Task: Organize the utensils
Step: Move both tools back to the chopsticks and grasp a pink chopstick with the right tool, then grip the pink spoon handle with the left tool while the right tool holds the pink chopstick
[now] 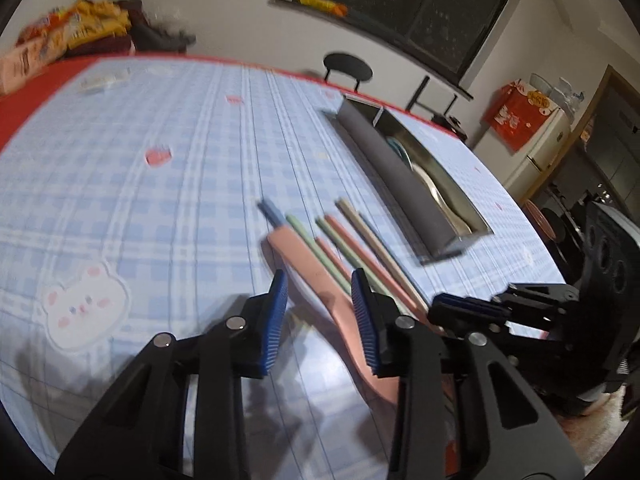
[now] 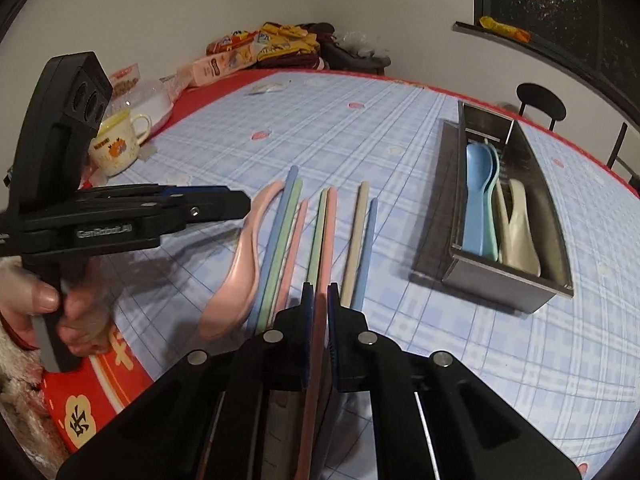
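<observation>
The right claw [image 2: 319, 294] is clamping nearly shut on a pink chopstick [image 2: 329, 236], which is running between its jaws and out onto the table [image 2: 440, 360]. The left claw [image 1: 320, 312] is standing partly open, with the handle of the pink spoon [image 1: 320, 276] passing between its blue pads [image 1: 278, 320]; whether the pads are pressing on it cannot be told (motion blur there). In the right wrist view the left claw is coming in from the left, its tip at the spoon's handle, and a person's hand [image 2: 44, 304] is gripping its trigger.

The rest of the chopsticks [image 2: 288, 236] are lying side by side on the blue checked cloth: blue, green, pink, green, beige, blue, roughly parallel, just beside the pink spoon. The metal tray [image 2: 516, 292] is sitting well to the right of them, holding a blue spoon [image 2: 476, 200], a greenish one under it, and a cream spoon [image 2: 516, 232] (all in the near compartment). A printed cup [image 2: 116, 148] is standing at the far left edge of the cloth.
</observation>
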`<action>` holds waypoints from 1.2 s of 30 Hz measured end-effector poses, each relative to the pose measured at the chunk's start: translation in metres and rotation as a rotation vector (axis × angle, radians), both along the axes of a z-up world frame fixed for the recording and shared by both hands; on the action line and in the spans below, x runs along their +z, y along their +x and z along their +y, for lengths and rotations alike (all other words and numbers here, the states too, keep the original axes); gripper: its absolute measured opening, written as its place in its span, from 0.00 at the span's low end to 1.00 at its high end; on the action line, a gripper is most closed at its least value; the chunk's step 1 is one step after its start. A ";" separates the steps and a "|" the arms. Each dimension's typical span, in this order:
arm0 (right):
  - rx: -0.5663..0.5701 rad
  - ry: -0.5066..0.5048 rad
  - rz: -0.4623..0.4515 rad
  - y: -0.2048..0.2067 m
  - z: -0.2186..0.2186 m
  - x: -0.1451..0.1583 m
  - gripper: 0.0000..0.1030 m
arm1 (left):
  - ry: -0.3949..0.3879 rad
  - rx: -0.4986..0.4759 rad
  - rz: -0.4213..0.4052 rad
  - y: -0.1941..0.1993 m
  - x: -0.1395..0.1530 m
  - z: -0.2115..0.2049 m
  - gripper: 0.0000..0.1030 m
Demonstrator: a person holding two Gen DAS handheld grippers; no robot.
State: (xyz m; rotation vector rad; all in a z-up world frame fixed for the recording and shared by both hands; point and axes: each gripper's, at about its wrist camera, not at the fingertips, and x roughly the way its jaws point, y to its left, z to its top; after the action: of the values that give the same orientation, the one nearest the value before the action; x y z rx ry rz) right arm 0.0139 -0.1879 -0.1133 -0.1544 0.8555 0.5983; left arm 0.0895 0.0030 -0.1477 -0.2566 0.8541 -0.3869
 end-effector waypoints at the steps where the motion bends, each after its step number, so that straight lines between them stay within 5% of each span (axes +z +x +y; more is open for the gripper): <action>1: 0.000 -0.002 0.008 0.001 0.000 -0.002 0.07 | -0.010 -0.003 0.018 0.000 -0.001 0.001 0.34; 16: 0.000 0.024 0.025 0.005 -0.001 -0.005 0.07 | -0.070 -0.033 0.119 0.009 -0.014 -0.010 0.34; 36: -0.021 -0.008 0.027 0.005 0.005 -0.008 0.08 | 0.081 -0.042 0.053 0.019 -0.012 -0.037 0.32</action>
State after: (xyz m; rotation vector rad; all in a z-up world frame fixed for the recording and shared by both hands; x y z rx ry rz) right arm 0.0188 -0.1833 -0.1218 -0.1447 0.8843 0.5788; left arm 0.1087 -0.0345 -0.1594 -0.1744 0.9260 -0.3853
